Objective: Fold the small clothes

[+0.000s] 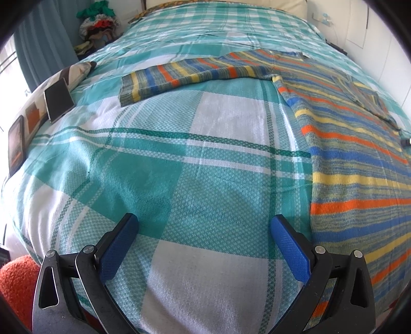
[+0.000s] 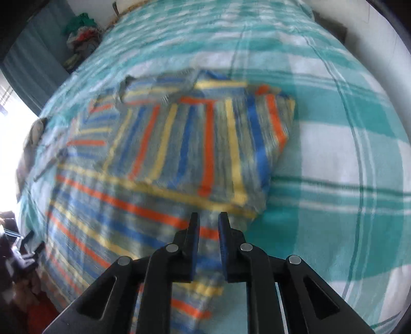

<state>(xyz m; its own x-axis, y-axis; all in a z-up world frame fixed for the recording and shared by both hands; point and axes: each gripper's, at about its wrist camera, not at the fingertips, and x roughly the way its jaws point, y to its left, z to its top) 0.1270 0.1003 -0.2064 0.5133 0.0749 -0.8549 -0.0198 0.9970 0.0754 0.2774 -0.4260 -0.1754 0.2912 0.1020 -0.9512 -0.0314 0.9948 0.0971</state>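
A striped knit sweater [image 1: 354, 144] in blue, orange and yellow lies flat on the bed at the right of the left wrist view, its left sleeve [image 1: 179, 77] stretched out to the left. My left gripper [image 1: 204, 226] is open and empty over bare bedsheet, left of the sweater's body. In the blurred right wrist view the sweater [image 2: 133, 203] has its right sleeve [image 2: 205, 144] folded over the body. My right gripper [image 2: 208, 218] hovers over the sweater just below that folded sleeve, jaws a small gap apart with nothing between them.
The bed is covered by a teal and white checked sheet [image 1: 159, 179]. A pillow [image 1: 64, 79] with a phone [image 1: 58, 99] and a tablet [image 1: 16, 144] lies at the left edge. A clothes pile [image 1: 99, 23] stands beyond the bed. White wall runs along the right.
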